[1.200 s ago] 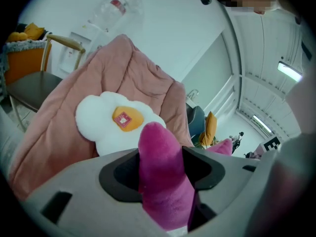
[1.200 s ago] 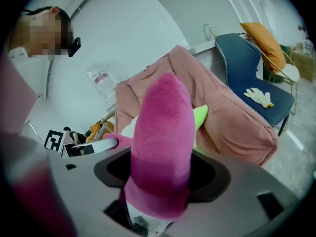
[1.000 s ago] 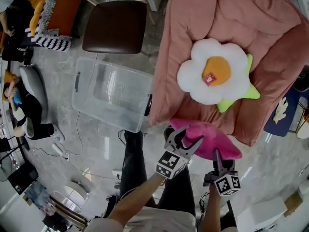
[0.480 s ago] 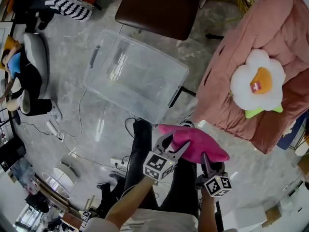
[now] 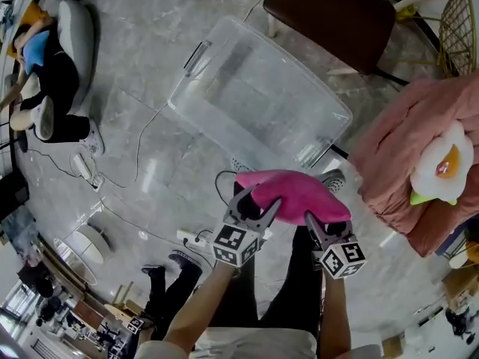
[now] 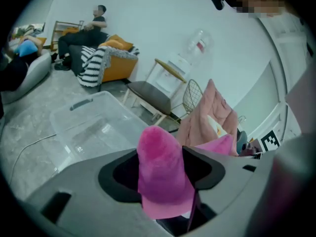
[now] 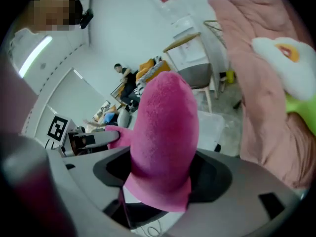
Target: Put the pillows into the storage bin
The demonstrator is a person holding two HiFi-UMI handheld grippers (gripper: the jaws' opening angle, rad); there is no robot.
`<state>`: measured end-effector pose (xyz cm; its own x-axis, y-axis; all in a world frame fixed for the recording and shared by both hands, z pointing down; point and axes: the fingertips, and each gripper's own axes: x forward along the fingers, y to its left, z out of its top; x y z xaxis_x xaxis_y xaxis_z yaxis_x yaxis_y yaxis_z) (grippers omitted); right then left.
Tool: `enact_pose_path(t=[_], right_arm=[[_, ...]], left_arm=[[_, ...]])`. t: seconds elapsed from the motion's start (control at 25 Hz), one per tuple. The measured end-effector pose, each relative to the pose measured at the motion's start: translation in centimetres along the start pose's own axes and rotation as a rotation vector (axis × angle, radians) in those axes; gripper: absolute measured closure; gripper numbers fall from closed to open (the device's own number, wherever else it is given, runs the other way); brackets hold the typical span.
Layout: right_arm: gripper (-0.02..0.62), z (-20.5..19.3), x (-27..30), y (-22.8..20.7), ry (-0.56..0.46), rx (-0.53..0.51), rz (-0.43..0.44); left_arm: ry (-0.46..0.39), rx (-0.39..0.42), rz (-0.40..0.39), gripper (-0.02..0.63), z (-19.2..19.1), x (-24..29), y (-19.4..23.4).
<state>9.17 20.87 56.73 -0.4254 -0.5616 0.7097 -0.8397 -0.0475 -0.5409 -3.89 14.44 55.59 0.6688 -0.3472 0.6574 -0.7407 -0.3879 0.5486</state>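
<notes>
Pillow (image 5: 293, 197) nearer bin (image 5: 254, 96), long axis crosswise

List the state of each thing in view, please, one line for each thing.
storage bin, on the floor, no lid, empty
pink pillow, held in the air at both ends, not yet in the bin
left hand-held gripper, shut on the pink pillow
right hand-held gripper, shut on the pink pillow
white flower pillow, lying on the pink blanket, untouched
</notes>
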Motion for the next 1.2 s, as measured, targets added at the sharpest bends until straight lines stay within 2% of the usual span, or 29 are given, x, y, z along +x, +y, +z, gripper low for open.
enact_pose_path(t=[0.2,0.4,0.52,0.64,0.84,1.04,1.2], right_arm=[[0.268,5.5,5.4,5.7,0.05,-0.374,0.089],[0.276,9.1,9.2,9.4,0.064,-0.619,0.145],[0.278,10.5,10.7,10.2,0.072,-0.702,0.137],[0.279,11.0,12.4,9.7,0.079,-0.757,0.092],[0.279,9.5,16.1,7.4,0.126,-0.87,0.061],[0.276,6.8,20.3,3.3,0.229,-1.051,0.059],[0.273,3.0,24.4,0.4,0.357,-1.211,0.075]], left_arm=[[-0.101,-0.13,0.045,0.356,2.4,-3.3,5.8],[-0.175,-0.252,0.049,0.334,3.7,-4.6,9.8],[-0.186,-0.251,0.083,0.334,4.4,-5.7,11.7],[-0.201,-0.246,0.106,0.334,5.2,-6.9,13.8],[-0.177,-0.175,0.138,0.334,5.4,-8.2,16.0],[-0.13,-0.173,0.133,0.334,4.7,-7.7,17.1],[-0.093,-0.147,0.127,0.334,4.2,-8.0,17.9]])
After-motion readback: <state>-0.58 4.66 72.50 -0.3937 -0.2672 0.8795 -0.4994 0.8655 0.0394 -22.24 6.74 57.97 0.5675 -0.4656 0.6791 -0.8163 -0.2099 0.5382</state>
